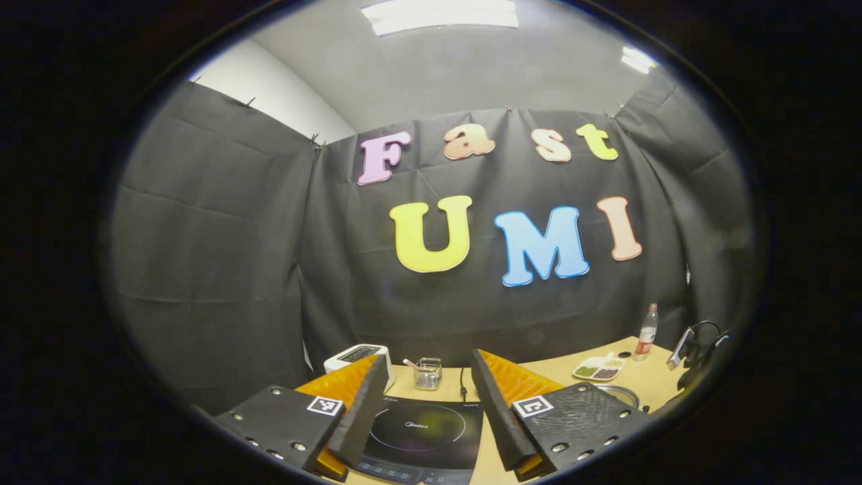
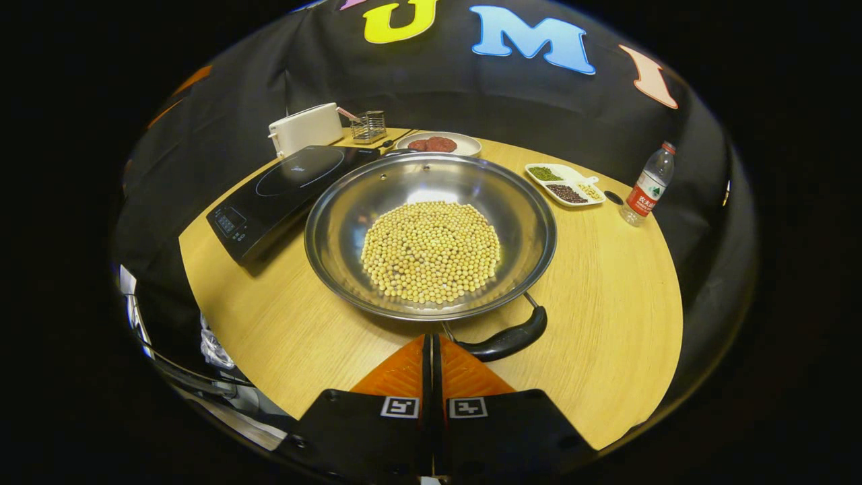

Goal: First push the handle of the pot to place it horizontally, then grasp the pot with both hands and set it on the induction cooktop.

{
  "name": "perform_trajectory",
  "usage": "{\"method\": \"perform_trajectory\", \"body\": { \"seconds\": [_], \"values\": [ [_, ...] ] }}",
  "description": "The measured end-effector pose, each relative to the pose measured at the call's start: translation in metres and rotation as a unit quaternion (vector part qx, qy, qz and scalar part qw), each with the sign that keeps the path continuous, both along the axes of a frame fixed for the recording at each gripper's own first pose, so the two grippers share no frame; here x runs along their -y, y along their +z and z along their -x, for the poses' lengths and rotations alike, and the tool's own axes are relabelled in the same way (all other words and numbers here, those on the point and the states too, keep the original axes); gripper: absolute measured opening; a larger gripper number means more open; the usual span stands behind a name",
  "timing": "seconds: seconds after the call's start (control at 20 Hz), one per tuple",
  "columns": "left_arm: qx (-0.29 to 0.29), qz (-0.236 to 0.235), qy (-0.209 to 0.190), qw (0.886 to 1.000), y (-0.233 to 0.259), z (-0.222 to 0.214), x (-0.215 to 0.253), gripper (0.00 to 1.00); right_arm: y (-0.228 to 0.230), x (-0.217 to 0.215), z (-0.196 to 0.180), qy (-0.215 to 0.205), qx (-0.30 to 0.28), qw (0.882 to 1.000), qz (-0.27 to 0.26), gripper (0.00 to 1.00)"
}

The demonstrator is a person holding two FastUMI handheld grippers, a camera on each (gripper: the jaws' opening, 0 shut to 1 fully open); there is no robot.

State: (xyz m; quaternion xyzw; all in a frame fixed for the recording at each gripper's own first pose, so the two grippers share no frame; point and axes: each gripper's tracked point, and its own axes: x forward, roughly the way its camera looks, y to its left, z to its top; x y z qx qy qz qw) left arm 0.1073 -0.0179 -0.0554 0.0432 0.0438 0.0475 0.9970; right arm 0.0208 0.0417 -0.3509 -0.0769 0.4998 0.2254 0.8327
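Here, right gripper (image 2: 432,343) seen pressed closed, empty, pot (image 2: 431,232) of beans just ahead, handle (image 2: 506,340) beside fingertips. Left gripper (image 1: 423,391) held wide apart, induction cooktop (image 1: 421,431) framed between jaws.

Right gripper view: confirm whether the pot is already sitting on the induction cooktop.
No. The pot of soybeans rests on the wooden table, beside the induction cooktop.
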Motion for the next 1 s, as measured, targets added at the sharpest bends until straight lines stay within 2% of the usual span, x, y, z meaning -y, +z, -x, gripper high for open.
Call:
{"method": "perform_trajectory", "body": {
  "seconds": [0.4, 0.45, 0.6, 1.0],
  "values": [
    [-0.003, 0.0, 0.002, 1.0, -0.005, -0.009, 0.014, 0.73, -0.001, 0.021, -0.02, -0.006, 0.009, 1.0, 0.015, 0.02],
    [-0.003, 0.001, 0.003, 1.0, -0.006, -0.01, 0.015, 0.73, 0.0, 0.023, -0.024, -0.008, 0.01, 1.0, 0.015, 0.05],
    [-0.003, 0.001, 0.006, 1.0, -0.007, -0.011, 0.018, 0.73, -0.002, 0.031, -0.035, -0.014, 0.011, 1.0, 0.021, 0.02],
    [-0.011, -0.002, 0.018, 1.0, -0.015, -0.009, 0.019, 0.73, -0.009, 0.045, -0.056, -0.019, 0.016, 0.999, 0.029, 0.02]
  ]
}}
